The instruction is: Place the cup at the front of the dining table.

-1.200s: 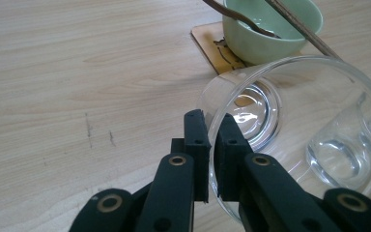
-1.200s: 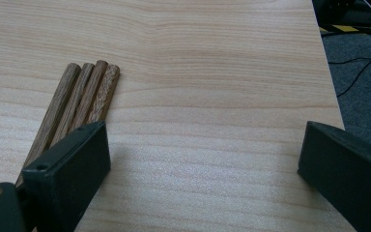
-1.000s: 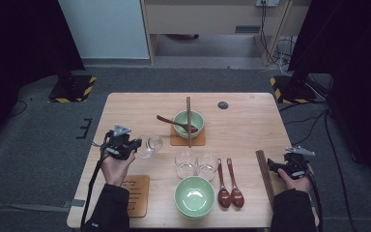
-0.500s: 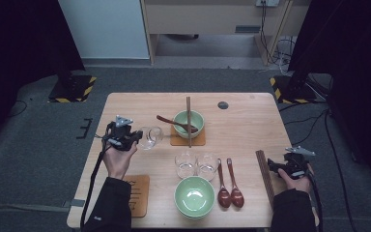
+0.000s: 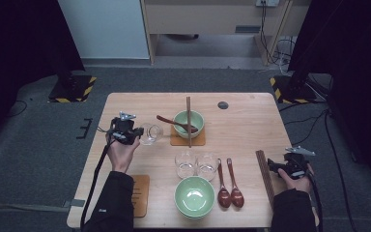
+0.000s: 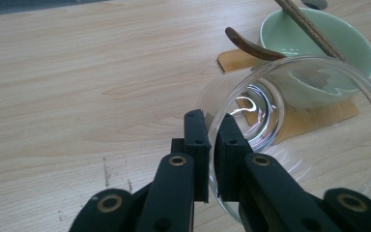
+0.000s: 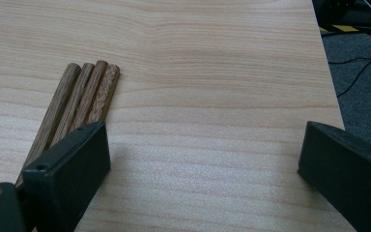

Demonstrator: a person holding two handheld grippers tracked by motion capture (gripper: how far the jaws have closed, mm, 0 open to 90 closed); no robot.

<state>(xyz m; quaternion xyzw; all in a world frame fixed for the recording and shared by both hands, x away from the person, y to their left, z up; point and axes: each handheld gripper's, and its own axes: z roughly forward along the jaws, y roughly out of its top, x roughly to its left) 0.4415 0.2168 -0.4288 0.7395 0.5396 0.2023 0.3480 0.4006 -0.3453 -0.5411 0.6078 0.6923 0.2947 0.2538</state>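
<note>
So the left tongs [image 6: 211,159] are clamped on the rim of a clear glass [image 6: 294,140], one jaw inside the mouth and one outside. The glass is tipped over on its side, mouth facing back toward the hand. From the high view it sits over the left part of the wooden surface [image 5: 251,121], just left of the far green bowl [image 5: 189,123]. Can't really tell from up there whether the glass is resting on the wood or lifted a bit. That bowl sits on a brown coaster [image 5: 175,140], with a dark wooden spoon [image 5: 171,122] leaning in it and chopsticks [image 5: 189,118] laid across the top.

The right tongs [image 7: 205,159] are spread wide, nothing between the jaws, low over the right edge of the surface. A bundle of wooden sticks [image 7: 79,96] lies right next to one jaw.
</note>
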